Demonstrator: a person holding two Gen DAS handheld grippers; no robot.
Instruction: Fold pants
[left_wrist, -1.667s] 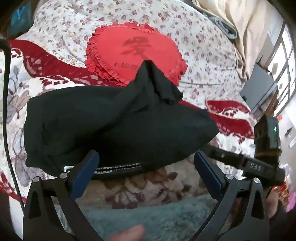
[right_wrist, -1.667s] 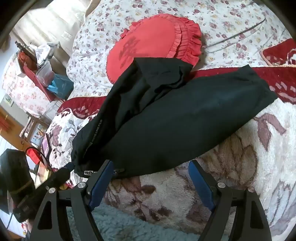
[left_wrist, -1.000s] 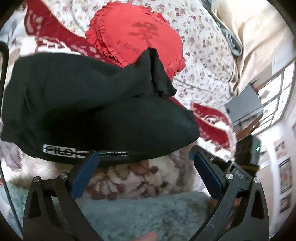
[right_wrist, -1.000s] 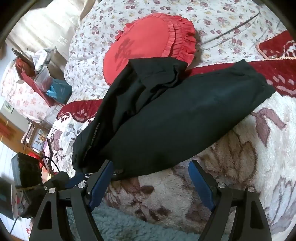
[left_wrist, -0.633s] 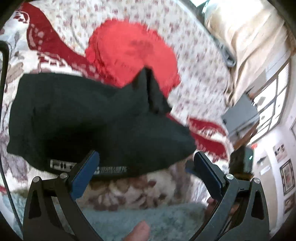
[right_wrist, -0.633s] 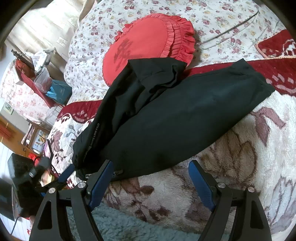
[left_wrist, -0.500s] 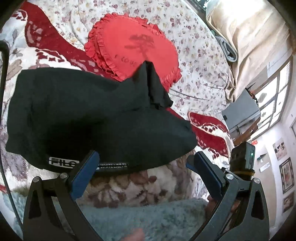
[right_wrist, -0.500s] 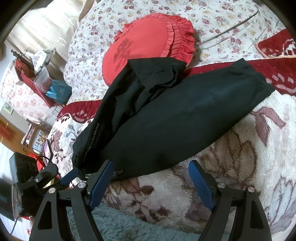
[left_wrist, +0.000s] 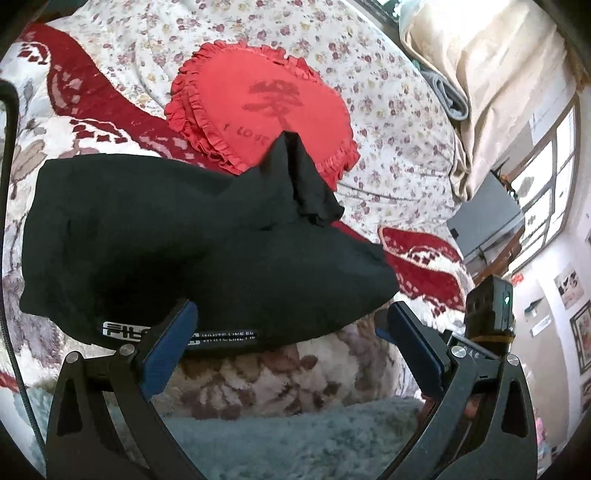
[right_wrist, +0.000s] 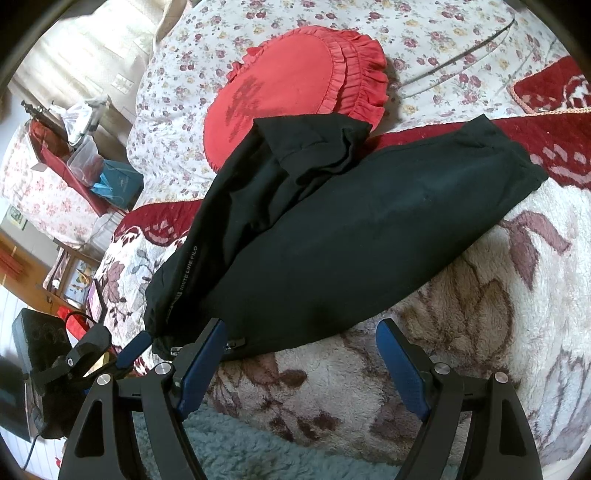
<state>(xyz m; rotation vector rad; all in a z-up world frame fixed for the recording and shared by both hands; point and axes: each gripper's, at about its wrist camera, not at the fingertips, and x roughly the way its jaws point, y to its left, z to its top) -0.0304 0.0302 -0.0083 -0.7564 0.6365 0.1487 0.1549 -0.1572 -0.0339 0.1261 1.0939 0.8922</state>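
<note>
Black pants (right_wrist: 351, 236) overlap red cushion (right_wrist: 295, 81) — cuff on it.

Black pants (left_wrist: 192, 251) lie bunched on a floral bed (left_wrist: 388, 122), one end peaked up over a red frilled heart cushion (left_wrist: 258, 107) beyond. The left gripper (left_wrist: 291, 343) hovers near, blue-padded fingers (left_wrist: 168, 349) spread apart, empty.
</note>
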